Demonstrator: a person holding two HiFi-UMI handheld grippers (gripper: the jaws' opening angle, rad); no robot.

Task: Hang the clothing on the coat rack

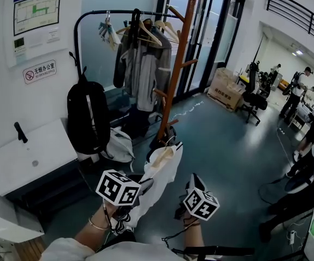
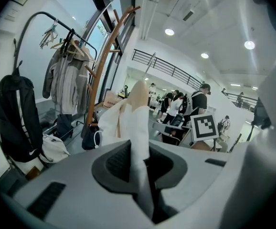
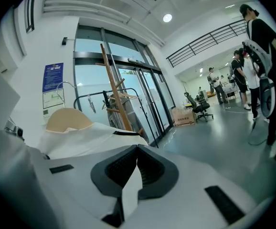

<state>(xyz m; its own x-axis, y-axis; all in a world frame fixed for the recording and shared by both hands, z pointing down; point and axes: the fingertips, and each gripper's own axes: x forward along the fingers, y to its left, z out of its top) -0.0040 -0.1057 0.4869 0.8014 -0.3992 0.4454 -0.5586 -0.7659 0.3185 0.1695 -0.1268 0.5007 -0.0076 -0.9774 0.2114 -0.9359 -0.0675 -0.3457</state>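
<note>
Two grips carry the load: left gripper (image 2: 139, 165) and right gripper (image 3: 135, 170) each clamp a fold of the white garment (image 1: 165, 168), held on its wooden hanger (image 3: 67, 119) well apart from the coat rack (image 1: 180, 53). Risk: both hold cloth only, so the hanger may slip out or tilt before its hook (image 1: 170, 140) meets a peg (image 1: 190, 63).
</note>
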